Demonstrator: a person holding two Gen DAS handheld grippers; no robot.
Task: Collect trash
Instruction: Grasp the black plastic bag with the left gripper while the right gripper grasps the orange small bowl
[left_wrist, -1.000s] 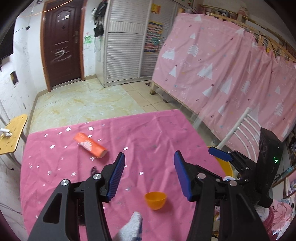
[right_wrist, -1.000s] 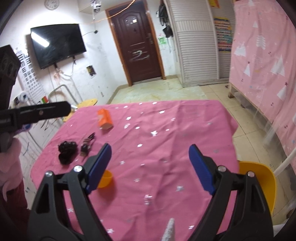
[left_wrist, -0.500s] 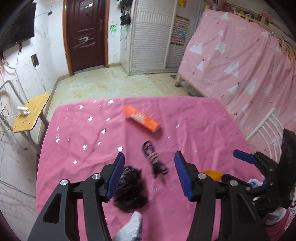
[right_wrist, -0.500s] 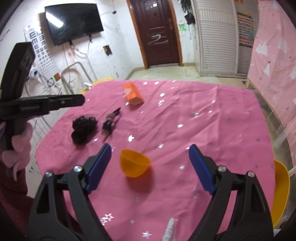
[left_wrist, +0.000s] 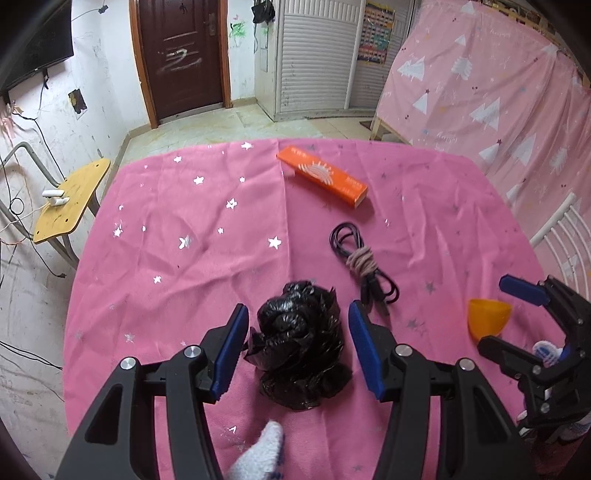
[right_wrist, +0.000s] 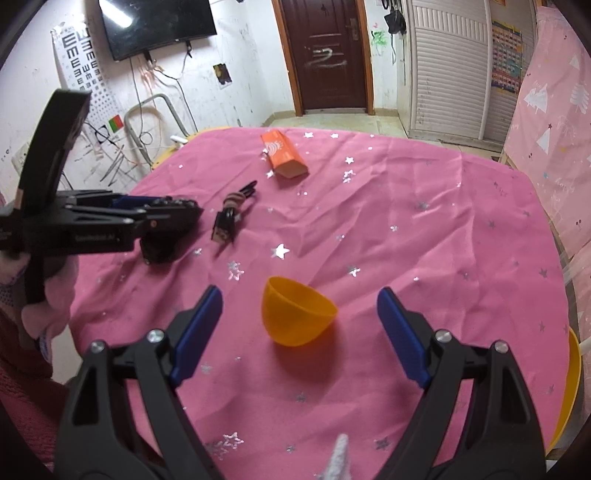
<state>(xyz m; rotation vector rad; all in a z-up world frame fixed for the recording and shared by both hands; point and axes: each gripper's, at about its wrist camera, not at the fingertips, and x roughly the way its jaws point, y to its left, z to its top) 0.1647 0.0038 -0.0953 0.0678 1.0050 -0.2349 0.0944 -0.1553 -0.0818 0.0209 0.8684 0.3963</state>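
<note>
Four things lie on the pink star-printed tablecloth (left_wrist: 192, 229): a crumpled black plastic bag (left_wrist: 301, 343), a coiled black cable (left_wrist: 364, 264) bound with a pale tie, an orange box (left_wrist: 321, 175) and an orange plastic cup (right_wrist: 295, 314) tipped on its side.

Seen from the left wrist, the left gripper (left_wrist: 295, 345) points steeply down at the table, and the black bag sits right between its blue pads. The jaws stand apart; the left pad is just beside a loose flap of the bag and the right pad is clear of it, so nothing is clamped. From the bag, the cable lies at about one o'clock, close by, and the box at twelve o'clock, well apart, near the far edge of the cloth. The cup shows at three o'clock, beside the other tool. A white-gloved fingertip (left_wrist: 258, 456) shows at the bottom edge.

Seen from the right wrist, the right gripper (right_wrist: 299, 336) hovers with its jaws spread wide, the cup between the pads with clear cloth on both sides of it; nothing touches it. The cup's mouth faces roughly eleven o'clock. From the cup, the left tool and the bag under it are at ten o'clock, the cable at eleven and the box at twelve. A yellow chair seat (right_wrist: 570, 387) peeks out past the table edge at four o'clock.
</note>
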